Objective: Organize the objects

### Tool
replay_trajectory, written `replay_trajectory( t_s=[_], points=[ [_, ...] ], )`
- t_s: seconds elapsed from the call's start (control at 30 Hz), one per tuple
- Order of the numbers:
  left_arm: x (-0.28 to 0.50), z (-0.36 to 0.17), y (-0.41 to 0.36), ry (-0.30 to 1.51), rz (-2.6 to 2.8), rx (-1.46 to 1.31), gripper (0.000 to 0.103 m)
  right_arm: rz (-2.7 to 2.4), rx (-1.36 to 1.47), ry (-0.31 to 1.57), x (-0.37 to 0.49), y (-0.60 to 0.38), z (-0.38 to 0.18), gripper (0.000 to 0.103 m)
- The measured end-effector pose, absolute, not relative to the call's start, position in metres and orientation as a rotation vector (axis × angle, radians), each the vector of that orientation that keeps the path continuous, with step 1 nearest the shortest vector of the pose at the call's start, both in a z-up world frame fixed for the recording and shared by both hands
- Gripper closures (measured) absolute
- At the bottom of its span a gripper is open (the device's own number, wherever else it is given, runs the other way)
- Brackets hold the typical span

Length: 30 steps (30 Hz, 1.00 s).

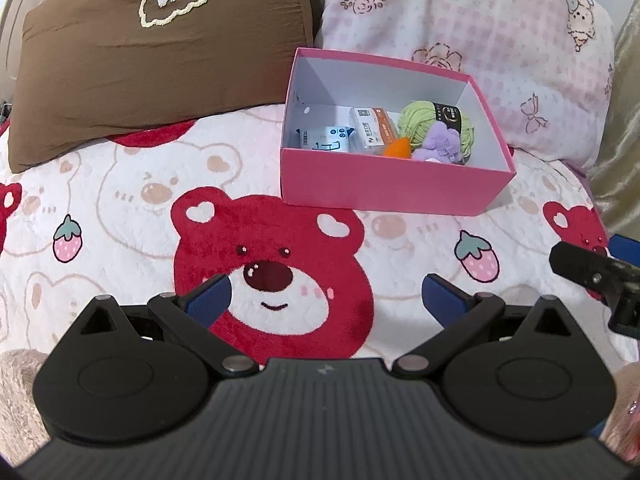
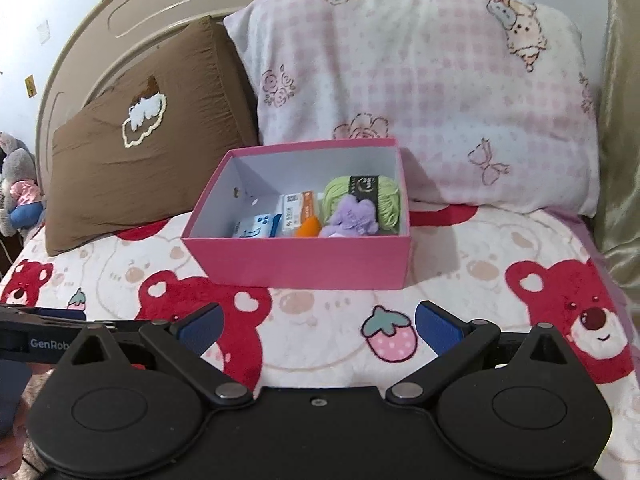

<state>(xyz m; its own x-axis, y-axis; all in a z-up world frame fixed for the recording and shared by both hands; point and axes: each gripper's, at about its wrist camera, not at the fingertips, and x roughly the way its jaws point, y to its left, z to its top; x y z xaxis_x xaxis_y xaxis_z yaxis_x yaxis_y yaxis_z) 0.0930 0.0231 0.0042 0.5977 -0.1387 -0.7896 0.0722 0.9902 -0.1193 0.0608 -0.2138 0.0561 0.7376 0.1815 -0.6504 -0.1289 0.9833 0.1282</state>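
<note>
Left wrist view: left gripper point(image 1: 326, 296), jaws spread wide, nothing between the blue pads point(image 1: 210, 300); it hangs over a bedspread point(image 1: 120, 208) printed with red bears and strawberries; pink box point(image 1: 384, 190), lidless, white inside, sits on the bedspread ahead and a little right of the gripper, its far side against two pillows; inside, left to right: a white and blue packet point(image 1: 326, 138), a white and orange packet point(image 1: 370, 130), an orange piece point(image 1: 397, 147), a purple fluffy item point(image 1: 438, 146) and a ball of green yarn point(image 1: 426, 122) with a black band, the purple item lying in front of the yarn; brown pillow point(image 1: 160, 60) with a white cloud motif at left; pink checked pillow point(image 1: 480, 40) at right; part of the right gripper point(image 1: 592, 276) enters at the right edge.

Right wrist view: right gripper point(image 2: 318, 330), jaws likewise apart and empty, over the same bedspread point(image 2: 460, 280); pink box point(image 2: 304, 262) straight ahead, well apart from the fingers; same contents, crowded toward the right half, green yarn point(image 2: 362, 196) in the far right corner; brown pillow point(image 2: 152, 140) and pink checked pillow point(image 2: 420, 100) lean on a beige headboard point(image 2: 120, 12); plush toy point(image 2: 20, 192) at the far left edge; left gripper's side point(image 2: 44, 340) shows at lower left.
</note>
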Motion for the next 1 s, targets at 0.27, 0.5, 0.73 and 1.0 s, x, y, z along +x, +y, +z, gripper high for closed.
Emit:
replay_trajectory(
  t_s=[0.27,0.5,0.73,1.0],
  points=[
    [0.089,0.004,0.019,0.945,-0.105,-0.041,0.0,0.131,0.028,0.73,0.057,-0.213,0.058,0.0],
    [0.087,0.002,0.027,0.969,-0.079,-0.044,0.0,0.113,0.02,0.762,0.056,-0.217,0.054,0.0],
    [0.088,0.001,0.035,0.99,-0.061,-0.046,0.0,0.101,0.035,0.766,0.055,-0.221,0.054,0.0],
    [0.086,0.004,0.037,0.98,-0.055,-0.037,0.0,0.104,0.029,0.772,0.054,-0.219,0.054,0.0]
  ],
)
